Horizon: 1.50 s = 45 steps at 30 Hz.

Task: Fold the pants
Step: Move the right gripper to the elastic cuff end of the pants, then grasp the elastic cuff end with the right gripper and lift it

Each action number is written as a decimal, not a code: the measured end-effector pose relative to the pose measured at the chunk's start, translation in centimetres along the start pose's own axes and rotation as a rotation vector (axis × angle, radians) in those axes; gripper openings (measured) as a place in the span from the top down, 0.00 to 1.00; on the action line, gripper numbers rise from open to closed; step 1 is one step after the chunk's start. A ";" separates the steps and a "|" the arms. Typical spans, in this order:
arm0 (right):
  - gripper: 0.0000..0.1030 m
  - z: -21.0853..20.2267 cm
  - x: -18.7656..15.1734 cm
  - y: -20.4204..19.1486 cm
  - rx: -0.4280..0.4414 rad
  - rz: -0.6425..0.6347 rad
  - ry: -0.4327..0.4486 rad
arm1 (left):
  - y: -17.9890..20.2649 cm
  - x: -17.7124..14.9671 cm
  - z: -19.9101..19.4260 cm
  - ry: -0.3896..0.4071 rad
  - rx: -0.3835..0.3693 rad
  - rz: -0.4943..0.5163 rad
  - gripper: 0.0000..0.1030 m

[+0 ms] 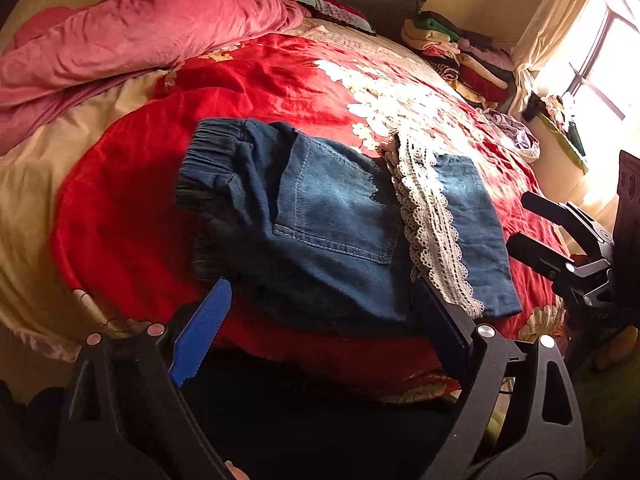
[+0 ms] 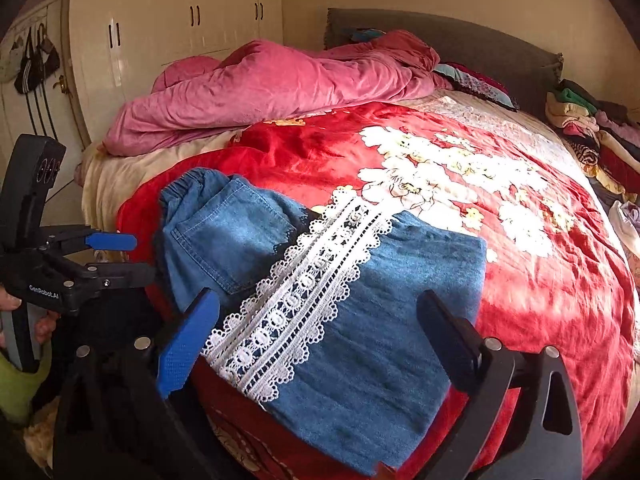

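Left wrist view: left gripper [image 1: 320, 304] is hovering at the near edge of the pants [image 1: 336, 216], fingers spread wide, nothing between them. Right gripper [image 2: 320, 332] is likewise standing with fingers wide apart, hanging just over the hem end, pinching nothing.

Pants are lying folded on the red blanket [image 2: 540, 280] near the bed's front edge, waistband [image 1: 208, 160] to the left, lace trim [image 2: 304, 296] running across the middle, hem end laid over it.

Risks, as judged:
- Bundle is sitting close to the bed edge; a nudge from either finger could be dragging it off or opening the fold.
- Lace is looking open-worked; a fingertip could be snagging it and pulling the top layer askew.
- Blanket is looking slick and rumpled, so layers may be sliding apart.
- Both grippers are working near each other; a collision is possible.

Surroundings: pink quilt [image 2: 272, 92] is heaped toward the headboard, clothes pile [image 1: 460, 52] is stacked at the far right side. Both are well apart from the pants; nothing is blocking access.
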State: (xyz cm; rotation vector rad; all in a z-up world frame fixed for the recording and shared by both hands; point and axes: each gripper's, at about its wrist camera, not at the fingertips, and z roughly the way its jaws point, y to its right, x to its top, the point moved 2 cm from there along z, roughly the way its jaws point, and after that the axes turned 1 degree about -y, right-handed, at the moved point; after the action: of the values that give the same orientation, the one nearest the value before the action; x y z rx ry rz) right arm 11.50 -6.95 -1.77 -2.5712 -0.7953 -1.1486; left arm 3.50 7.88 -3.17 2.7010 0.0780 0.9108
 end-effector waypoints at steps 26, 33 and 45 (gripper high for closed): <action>0.04 11.6 10.7 -6.2 0.257 -0.252 -0.144 | -6.6 -0.1 2.7 -0.026 -0.114 -0.273 0.43; 0.04 16.4 12.2 -9.2 0.387 -0.283 -0.266 | -6.7 -0.5 3.6 -0.032 -0.116 -0.275 0.44; 0.47 20.2 11.1 -11.6 0.565 -0.293 -0.385 | -6.9 -0.8 3.8 -0.028 -0.119 -0.283 0.41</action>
State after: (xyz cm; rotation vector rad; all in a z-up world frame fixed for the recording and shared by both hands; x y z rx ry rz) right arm 23.75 15.02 -7.35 -2.2481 -1.3848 -0.3841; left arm 5.38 13.46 -8.50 2.5082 0.3775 0.7660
